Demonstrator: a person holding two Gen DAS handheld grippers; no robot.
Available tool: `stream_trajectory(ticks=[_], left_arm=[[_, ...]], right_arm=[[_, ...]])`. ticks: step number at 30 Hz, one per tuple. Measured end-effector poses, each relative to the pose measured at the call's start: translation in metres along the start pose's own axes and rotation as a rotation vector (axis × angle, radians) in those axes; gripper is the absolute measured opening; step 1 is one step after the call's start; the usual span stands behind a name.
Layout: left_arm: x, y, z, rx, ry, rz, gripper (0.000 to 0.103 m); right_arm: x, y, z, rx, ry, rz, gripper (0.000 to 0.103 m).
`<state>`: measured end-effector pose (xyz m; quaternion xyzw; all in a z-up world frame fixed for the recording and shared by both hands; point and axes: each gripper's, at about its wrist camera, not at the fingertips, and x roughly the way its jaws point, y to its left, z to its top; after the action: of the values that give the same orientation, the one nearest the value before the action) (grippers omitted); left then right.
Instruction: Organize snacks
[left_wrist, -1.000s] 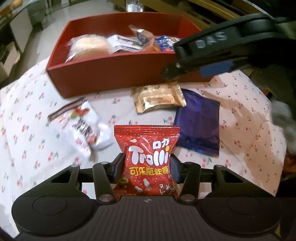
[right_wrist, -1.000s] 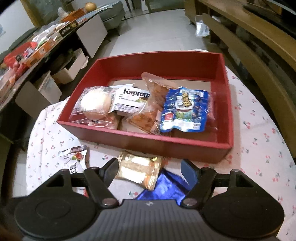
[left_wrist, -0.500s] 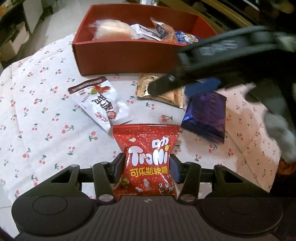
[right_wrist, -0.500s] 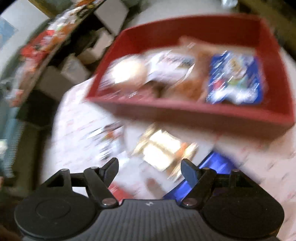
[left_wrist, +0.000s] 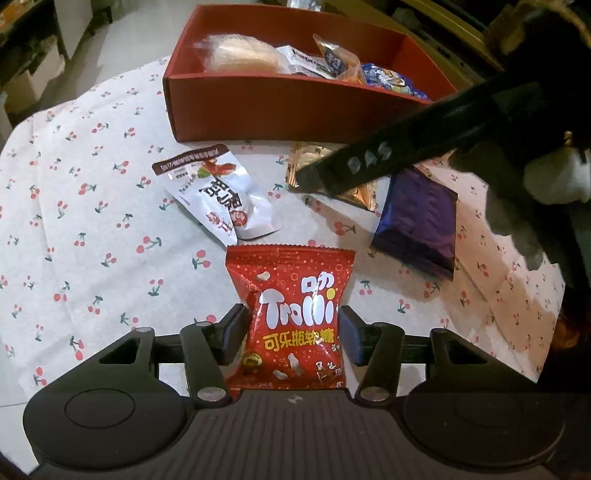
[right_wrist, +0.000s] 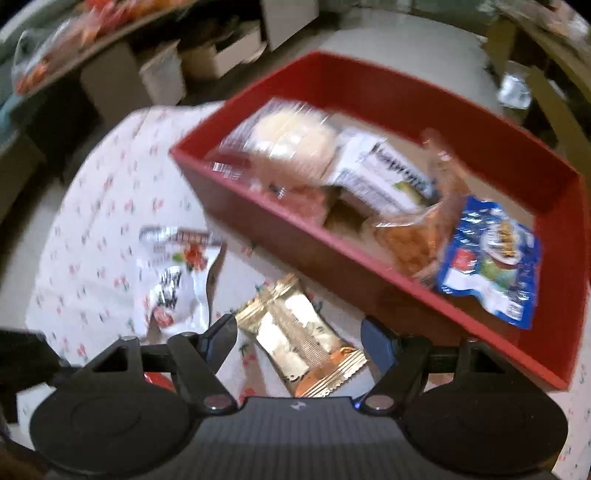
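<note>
Dropping from above the red box (right_wrist: 369, 254), the right gripper (right_wrist: 299, 332) now straddles the gold packet (right_wrist: 303, 339) on the cherry-print cloth (left_wrist: 92, 221), fingers spread, not touching it. Meanwhile the left gripper (left_wrist: 291, 332) stays clamped on the red Trolli bag (left_wrist: 291, 317) above the cloth.

Cherry-print tablecloth (left_wrist: 92, 206) over a table — pale floor (left_wrist: 122, 48), cluttered low shelving (right_wrist: 122, 74) beyond
</note>
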<state>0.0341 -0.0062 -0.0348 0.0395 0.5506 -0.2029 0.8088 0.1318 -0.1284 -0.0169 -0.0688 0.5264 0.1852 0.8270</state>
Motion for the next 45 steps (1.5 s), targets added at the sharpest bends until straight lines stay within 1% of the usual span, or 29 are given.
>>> stream_trajectory(ticks=[1,3,5,6,7,8,10,15,19,23,24,25,27,30,33,35,36,38,42,45], left_arm=[[0.001,0.001,0.0,-0.004,0.005,-0.002,0.063],[0.002,0.002,0.0,-0.01,0.008,-0.004,0.064],[0.0,0.001,0.0,-0.01,0.009,-0.001,0.064],[0.0,0.001,-0.001,-0.009,0.01,0.001,0.065],[0.001,0.001,0.0,-0.007,0.009,0.003,0.065],[0.0,0.001,-0.001,-0.004,0.01,0.006,0.065],[0.001,0.0,-0.001,0.003,0.01,0.013,0.067],[0.003,-0.006,-0.002,0.03,0.005,0.046,0.067],[0.004,-0.013,-0.002,0.058,-0.001,0.073,0.064],[0.003,-0.013,-0.003,0.057,-0.002,0.077,0.064],[0.004,-0.013,-0.003,0.058,-0.003,0.078,0.065],[0.005,-0.013,-0.003,0.064,-0.005,0.081,0.071],[0.007,-0.014,-0.006,0.068,-0.006,0.091,0.077],[0.007,-0.019,-0.009,0.084,-0.013,0.115,0.078],[0.008,-0.022,-0.01,0.087,-0.018,0.139,0.074],[0.005,-0.021,-0.01,0.079,-0.027,0.141,0.064],[0.003,-0.02,-0.01,0.072,-0.03,0.138,0.062],[0.001,-0.018,-0.009,0.047,-0.029,0.117,0.061],[-0.001,-0.02,-0.01,0.047,-0.035,0.104,0.058],[-0.005,-0.021,-0.008,0.044,-0.055,0.095,0.056]], right_arm=[[0.006,0.001,-0.001,-0.001,0.02,0.0,0.08],[0.008,0.007,-0.004,-0.033,0.021,-0.017,0.079],[0.008,0.011,-0.007,-0.043,0.019,-0.038,0.071],[0.007,0.013,-0.009,-0.041,0.014,-0.055,0.062],[0.005,0.014,-0.011,-0.025,0.014,-0.05,0.052],[0.002,0.013,-0.013,-0.006,0.017,-0.044,0.049],[-0.002,0.008,-0.017,0.028,0.023,-0.034,0.049],[-0.013,0.009,-0.033,0.072,0.02,-0.064,0.049],[-0.039,0.01,-0.046,0.119,-0.025,-0.052,0.049],[-0.06,0.014,-0.06,0.164,-0.067,-0.034,0.049],[-0.064,0.014,-0.062,0.17,-0.071,-0.028,0.049],[-0.066,0.015,-0.065,0.171,-0.073,-0.022,0.049],[-0.065,0.017,-0.066,0.165,-0.072,-0.025,0.049],[-0.062,0.016,-0.067,0.166,-0.064,-0.022,0.049],[-0.064,0.013,-0.068,0.17,-0.071,-0.016,0.049],[-0.067,0.013,-0.068,0.169,-0.082,-0.012,0.049],[-0.068,0.012,-0.067,0.172,-0.086,-0.01,0.048],[-0.069,0.011,-0.066,0.177,-0.091,-0.011,0.048],[-0.07,0.01,-0.066,0.179,-0.101,-0.017,0.049],[-0.071,0.009,-0.065,0.182,-0.107,-0.02,0.049]])
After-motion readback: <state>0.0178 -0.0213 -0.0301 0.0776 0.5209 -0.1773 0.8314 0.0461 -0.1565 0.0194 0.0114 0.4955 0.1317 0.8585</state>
